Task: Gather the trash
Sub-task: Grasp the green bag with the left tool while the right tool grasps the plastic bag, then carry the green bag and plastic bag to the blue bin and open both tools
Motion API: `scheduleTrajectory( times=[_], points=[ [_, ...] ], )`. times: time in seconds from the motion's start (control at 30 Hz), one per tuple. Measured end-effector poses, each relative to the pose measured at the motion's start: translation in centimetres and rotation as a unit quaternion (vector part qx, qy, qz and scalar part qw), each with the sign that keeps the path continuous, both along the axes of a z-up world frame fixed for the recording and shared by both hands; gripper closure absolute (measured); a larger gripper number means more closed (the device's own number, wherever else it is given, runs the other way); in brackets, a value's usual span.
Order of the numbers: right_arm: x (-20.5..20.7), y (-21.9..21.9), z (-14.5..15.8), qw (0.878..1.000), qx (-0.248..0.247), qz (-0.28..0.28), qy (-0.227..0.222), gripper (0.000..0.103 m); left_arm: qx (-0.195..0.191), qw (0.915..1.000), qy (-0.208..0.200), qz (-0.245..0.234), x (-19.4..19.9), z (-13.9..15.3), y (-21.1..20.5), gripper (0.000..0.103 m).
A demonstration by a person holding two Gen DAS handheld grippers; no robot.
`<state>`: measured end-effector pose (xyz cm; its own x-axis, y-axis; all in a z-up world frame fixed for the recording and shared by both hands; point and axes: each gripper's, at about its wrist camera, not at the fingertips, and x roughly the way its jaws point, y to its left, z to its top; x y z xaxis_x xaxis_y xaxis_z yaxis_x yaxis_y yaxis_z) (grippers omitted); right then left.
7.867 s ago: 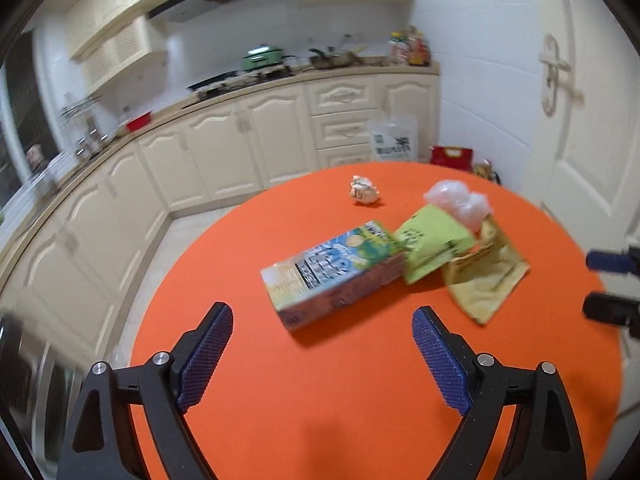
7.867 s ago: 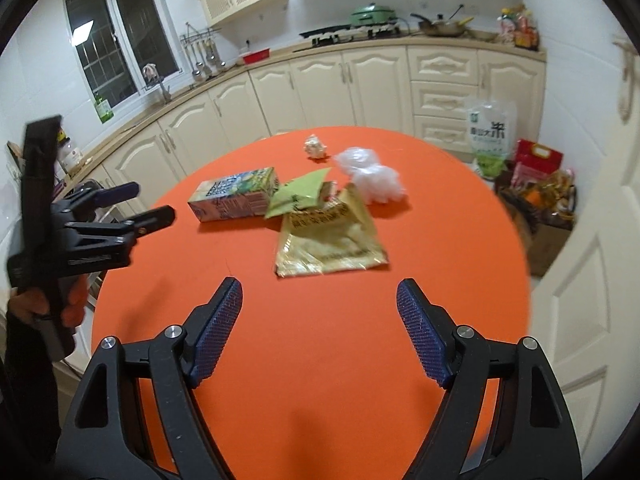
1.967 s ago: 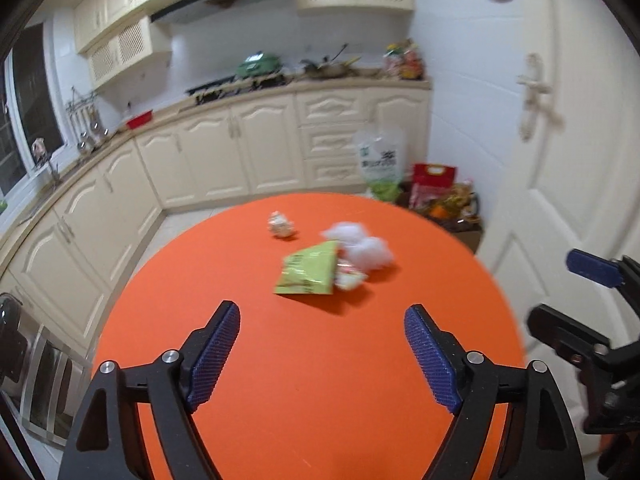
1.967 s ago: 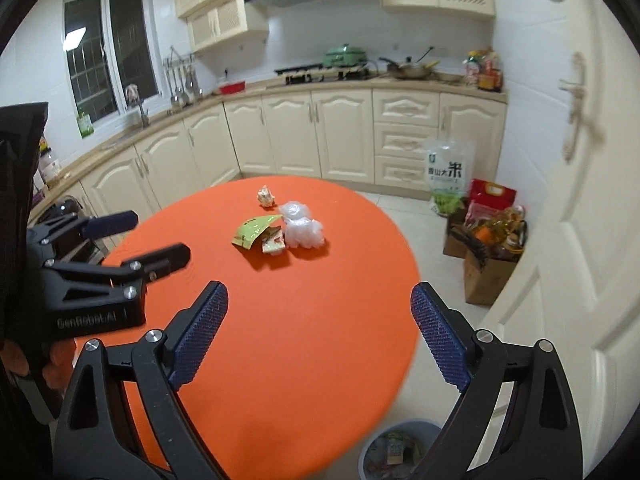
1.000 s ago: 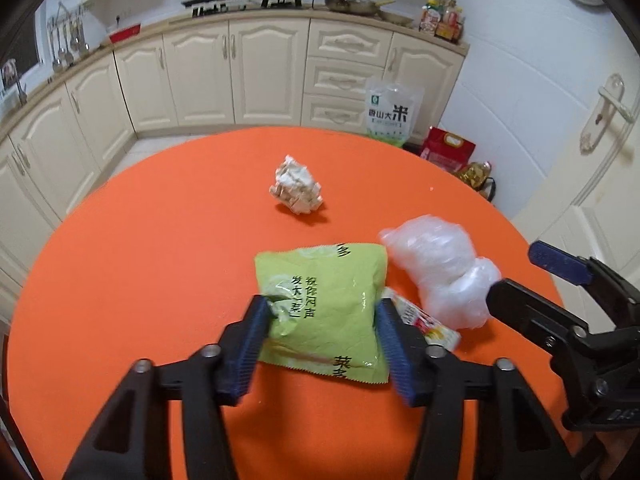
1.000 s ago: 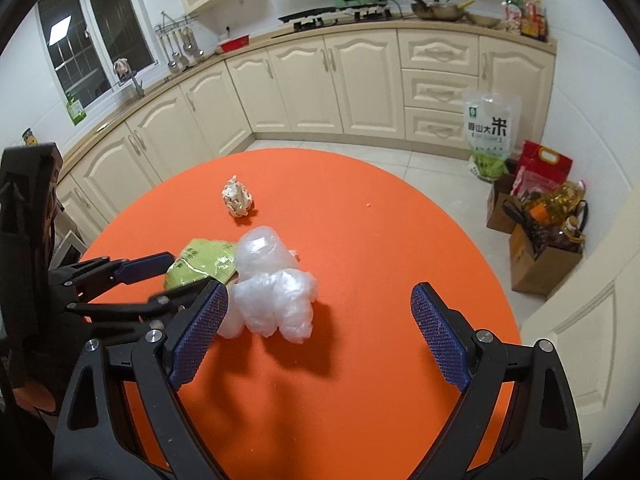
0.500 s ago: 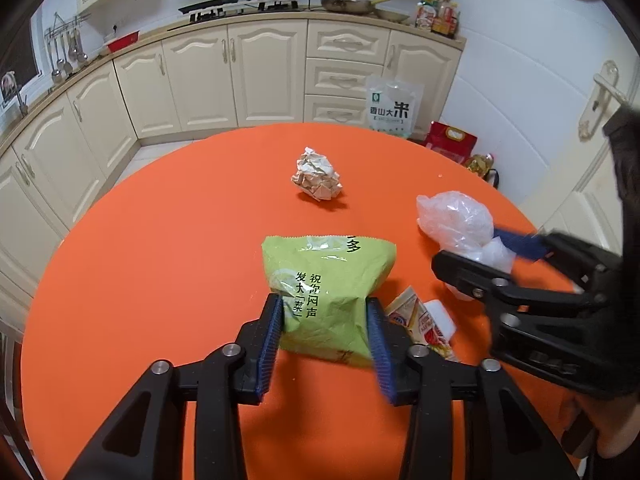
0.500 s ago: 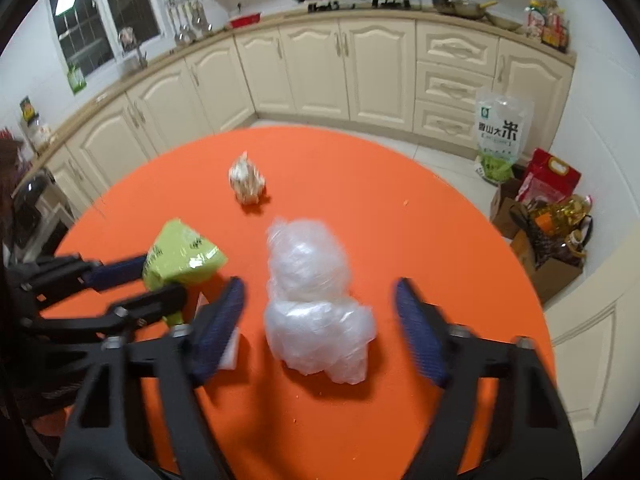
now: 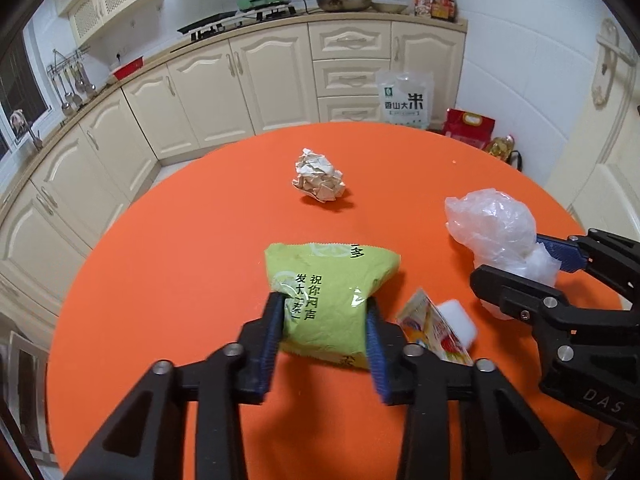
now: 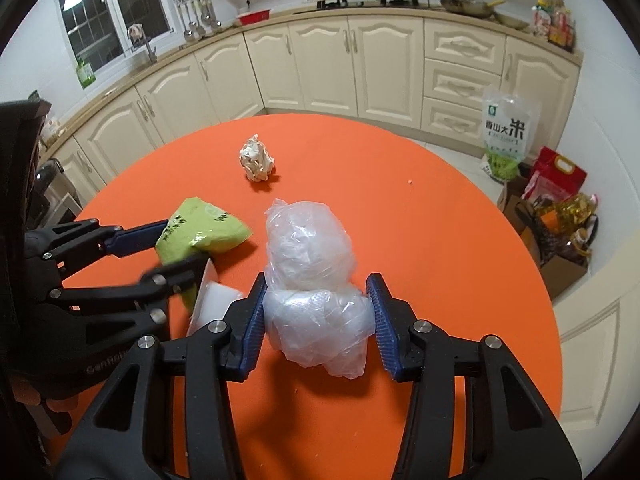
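On the round orange table (image 9: 192, 240) lies a green snack bag (image 9: 328, 280). My left gripper (image 9: 325, 326) pinches its near half; its jaws are closing and the bag bulges and creases between the pads. The same bag (image 10: 200, 232) and left gripper (image 10: 182, 246) show at the left of the right wrist view. My right gripper (image 10: 318, 312) is shut on the lower lump of a clear plastic bag (image 10: 312, 272), pads against both sides. That plastic bag (image 9: 496, 224) sits in the right gripper (image 9: 514, 258) at the right of the left wrist view.
A crumpled paper ball (image 9: 320, 180) lies further back on the table. A small printed sachet (image 9: 432, 328) with a white piece (image 9: 460, 320) lies between the two grippers. On the floor beyond are a rice bag (image 9: 404, 100) and a carton of bottles (image 10: 560, 224). Cream cabinets line the back.
The left jaws have narrowed onto the green bag, squeezing it. The right jaws went from wide open beside the plastic bag to shut around it.
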<state>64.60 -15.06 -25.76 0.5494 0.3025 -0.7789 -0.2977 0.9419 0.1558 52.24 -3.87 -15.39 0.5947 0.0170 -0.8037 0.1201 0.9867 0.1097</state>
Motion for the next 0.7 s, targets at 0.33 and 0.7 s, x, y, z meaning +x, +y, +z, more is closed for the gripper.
scheduleTrajectory(
  times=[0.33,0.7],
  points=[
    [-5.3,0.3,2.8,0.999,0.028,0.012,-0.020,0.058,0.000,0.9994,-0.034,0.005,-5.4,2.8,0.1,0.081],
    [-14.3,1.3,7.0,0.997,0.051,0.020,-0.055,0.058,-0.034,0.9967,-0.073,-0.004,-17.3,5.4,1.0,0.083]
  ],
)
